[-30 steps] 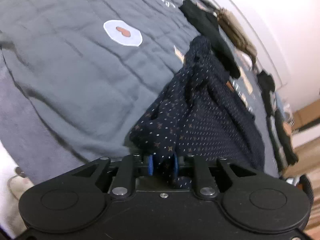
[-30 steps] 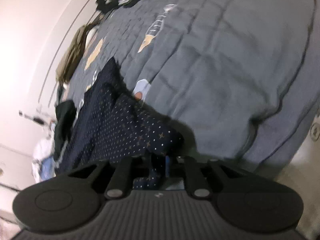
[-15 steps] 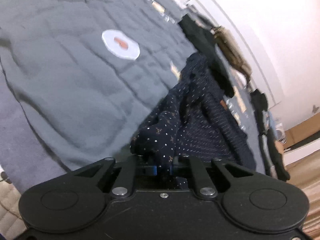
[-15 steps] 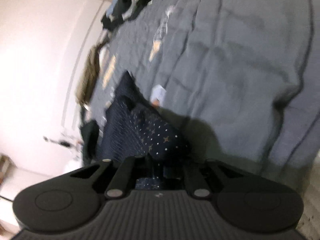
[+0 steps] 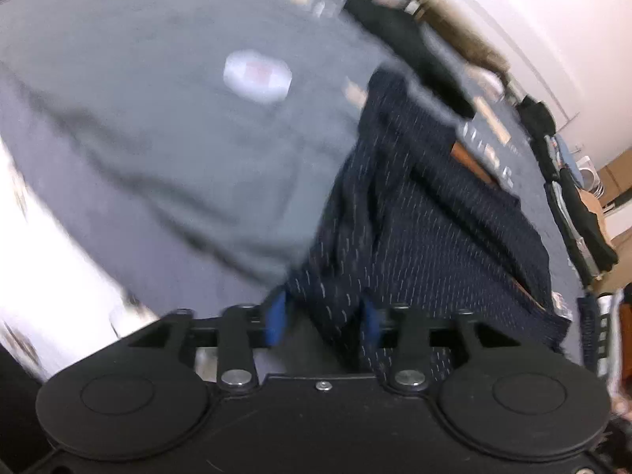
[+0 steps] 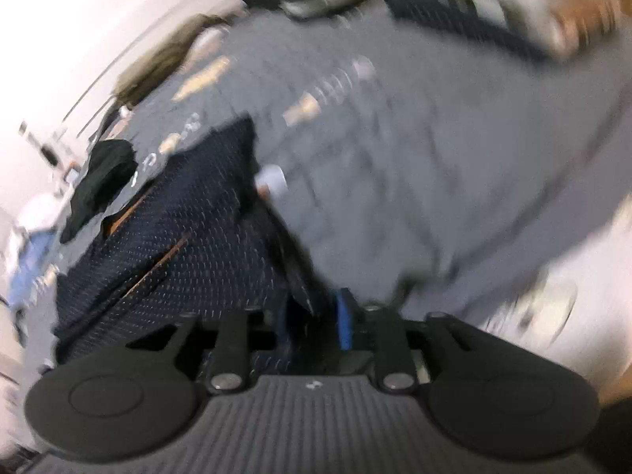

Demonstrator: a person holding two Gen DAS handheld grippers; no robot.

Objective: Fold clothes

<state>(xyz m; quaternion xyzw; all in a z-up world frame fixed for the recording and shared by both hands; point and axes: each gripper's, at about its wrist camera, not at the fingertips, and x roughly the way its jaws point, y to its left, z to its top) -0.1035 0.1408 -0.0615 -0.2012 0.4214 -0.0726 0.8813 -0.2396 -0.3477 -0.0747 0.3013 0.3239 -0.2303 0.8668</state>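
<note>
Left wrist view is showing the left claw [image 5: 322, 318] having just been spreading, its blue pads standing apart with a fold of the one navy dotted garment [image 5: 430, 213] hanging slack between them over the grey bed quilt [image 5: 150, 126]. Right wrist view is showing the right claw [image 6: 314, 318] likewise loosening around the garment's other edge. Both look to be letting go; smoothing seemingly comes next.

The garment [image 5: 426, 213] lies on the bed [image 5: 158, 126], its near edge between the jaws of the left hand-held gripper [image 5: 322, 318] and of the right hand-held gripper [image 6: 314, 322]. Other clothes [image 5: 410, 43] lie behind it along the wall [image 5: 553, 8].
</note>
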